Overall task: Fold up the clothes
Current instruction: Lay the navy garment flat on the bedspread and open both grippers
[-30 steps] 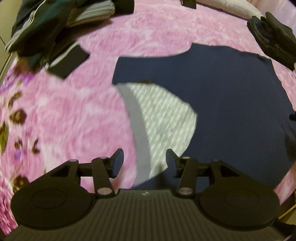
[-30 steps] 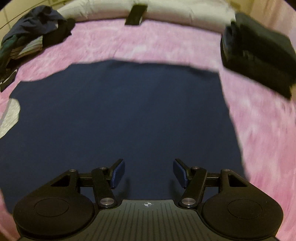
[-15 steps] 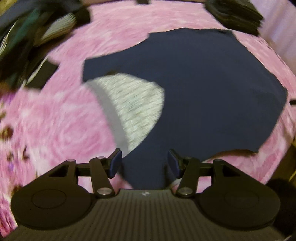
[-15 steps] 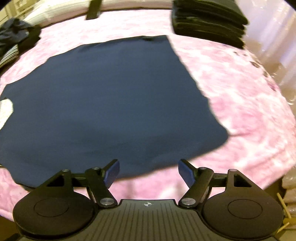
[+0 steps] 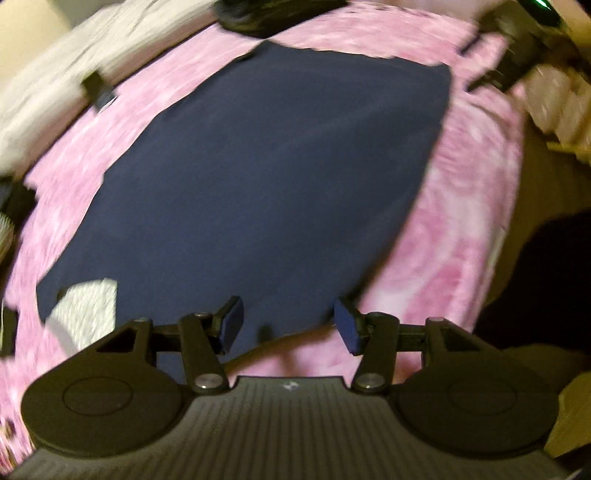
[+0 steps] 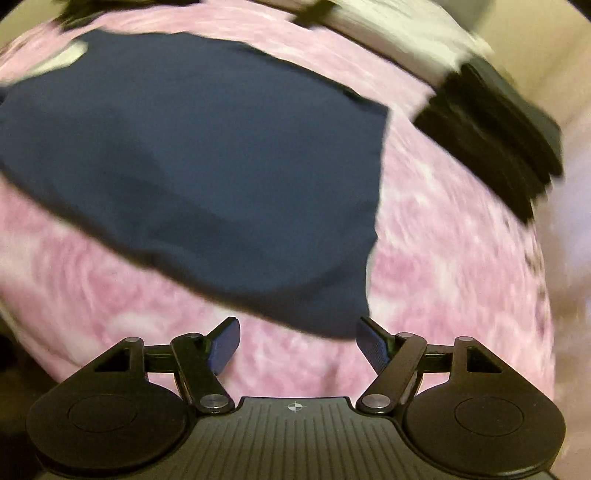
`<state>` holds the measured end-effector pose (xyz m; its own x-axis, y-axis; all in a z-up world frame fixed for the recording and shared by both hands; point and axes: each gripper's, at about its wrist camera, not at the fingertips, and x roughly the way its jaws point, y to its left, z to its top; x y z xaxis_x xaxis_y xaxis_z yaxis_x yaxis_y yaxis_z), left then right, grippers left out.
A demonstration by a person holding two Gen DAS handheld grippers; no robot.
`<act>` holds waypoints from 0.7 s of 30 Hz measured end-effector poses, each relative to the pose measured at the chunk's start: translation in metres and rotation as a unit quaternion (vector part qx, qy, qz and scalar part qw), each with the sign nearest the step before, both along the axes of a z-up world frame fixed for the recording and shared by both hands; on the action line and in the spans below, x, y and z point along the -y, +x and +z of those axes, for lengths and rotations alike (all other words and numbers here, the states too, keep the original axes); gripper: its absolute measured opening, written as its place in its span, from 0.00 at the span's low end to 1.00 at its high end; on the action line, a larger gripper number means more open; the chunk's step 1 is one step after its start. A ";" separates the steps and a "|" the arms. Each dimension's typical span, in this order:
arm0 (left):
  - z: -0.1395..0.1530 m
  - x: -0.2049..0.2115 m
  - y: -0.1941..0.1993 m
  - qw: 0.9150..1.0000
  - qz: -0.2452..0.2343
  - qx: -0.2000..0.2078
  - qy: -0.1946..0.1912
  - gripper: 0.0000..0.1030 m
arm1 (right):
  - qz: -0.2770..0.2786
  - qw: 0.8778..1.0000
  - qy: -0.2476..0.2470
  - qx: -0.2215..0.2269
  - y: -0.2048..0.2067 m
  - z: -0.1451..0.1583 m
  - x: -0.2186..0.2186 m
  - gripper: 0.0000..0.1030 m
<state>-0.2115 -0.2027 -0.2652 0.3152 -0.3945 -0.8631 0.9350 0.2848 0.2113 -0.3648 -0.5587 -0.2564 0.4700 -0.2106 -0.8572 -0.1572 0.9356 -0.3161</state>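
A navy garment (image 5: pixel 266 177) lies spread flat on the pink bedspread (image 5: pixel 465 229). A grey-white striped patch (image 5: pixel 86 310) shows at its lower left in the left wrist view. My left gripper (image 5: pixel 288 325) hovers open over the garment's near edge, with nothing between its fingers. In the right wrist view the navy garment (image 6: pixel 192 158) ends in a corner just ahead of my right gripper (image 6: pixel 299 341). That gripper stands wide open over the pink bedspread (image 6: pixel 443 258) and holds nothing. Both views are blurred by motion.
A stack of dark folded clothes (image 6: pixel 495 136) sits at the bed's far right, with white bedding (image 6: pixel 388 33) behind it. In the left wrist view a small black object (image 5: pixel 98 92) lies near white bedding (image 5: pixel 48 81). The bed's edge and beige floor (image 5: pixel 554 177) are at right.
Both views have swung and rolled. The left gripper moved from the striped patch toward the garment's near edge. The right gripper moved to the garment's corner, and its jaws widened.
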 end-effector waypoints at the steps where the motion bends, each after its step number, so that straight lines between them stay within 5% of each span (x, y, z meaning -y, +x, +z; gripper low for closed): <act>1: -0.004 0.003 -0.007 1.000 -0.015 0.013 0.004 0.48 | 0.018 1.000 -0.009 0.004 -0.003 -0.003 0.000 0.71; 9: -0.040 0.009 -0.038 0.988 -0.100 0.119 0.024 0.45 | 0.059 0.995 -0.060 0.055 -0.017 -0.026 -0.009 0.71; 14: -0.033 -0.016 -0.036 0.994 -0.032 0.102 -0.027 0.45 | 0.002 0.993 -0.064 0.097 -0.023 -0.032 -0.012 0.71; 21: -0.041 -0.041 -0.048 0.991 0.020 0.070 -0.110 0.39 | 0.051 0.977 -0.136 0.159 -0.031 -0.056 -0.029 0.71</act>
<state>-0.2592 -0.1616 -0.3060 0.4453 -0.5531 -0.7041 0.8877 0.3754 0.2664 -0.3961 -0.5298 -0.3127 0.7340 -0.3472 -0.5836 -0.0994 0.7952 -0.5981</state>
